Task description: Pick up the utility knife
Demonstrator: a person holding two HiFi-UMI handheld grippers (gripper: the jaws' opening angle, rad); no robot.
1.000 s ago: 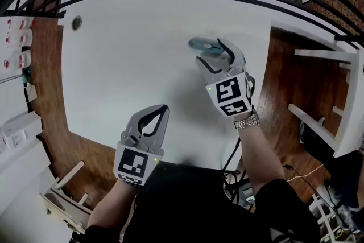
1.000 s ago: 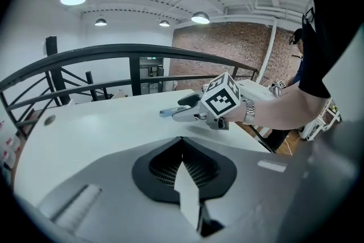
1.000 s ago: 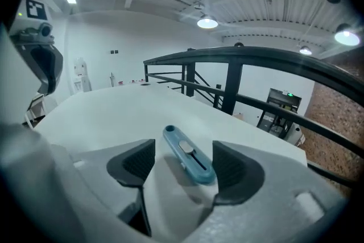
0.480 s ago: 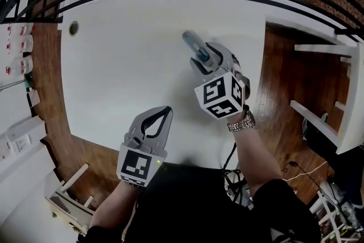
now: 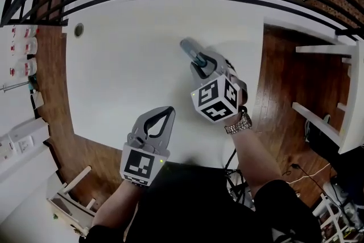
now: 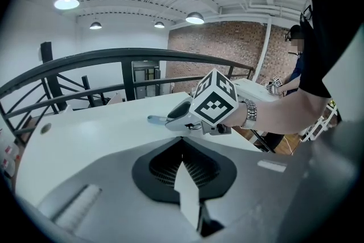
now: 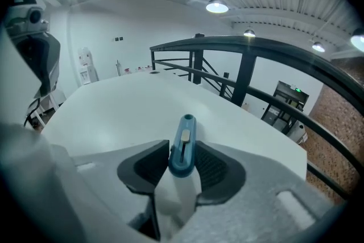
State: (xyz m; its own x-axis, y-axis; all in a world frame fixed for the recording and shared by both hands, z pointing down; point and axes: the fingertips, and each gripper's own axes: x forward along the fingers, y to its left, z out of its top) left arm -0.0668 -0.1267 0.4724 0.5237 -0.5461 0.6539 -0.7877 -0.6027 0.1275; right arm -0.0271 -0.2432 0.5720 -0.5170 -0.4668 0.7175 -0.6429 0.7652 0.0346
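— where's the utility knife (image 7: 183,148) right now?

— between the jaws of my right claw (image 5: 200,64), over the white table (image 5: 125,65), blue tip poking out ahead of the claw. the jaws are closing on it, and the dark pads (image 7: 211,169) already look to be against both its sides. i can't tell whether it has cleared the table yet.

— and your other claw?

— my left claw (image 5: 165,112) is pinched together with nothing in it, hanging over the near edge of the table, well apart from the knife.

— what could go wrong?

— i seem to have it by the rear half, so most of the length hangs out front. if the squeeze is weak, i'd guess that front weight could swing the tip down or let the smooth body slide out as i lift. it also sits a little off-centre in the jaws, so a hard squeeze might twist it round.

— any containers around?

— none on the table. just some white bottles (image 5: 23,48) off to the left, too small to tell what's in them.
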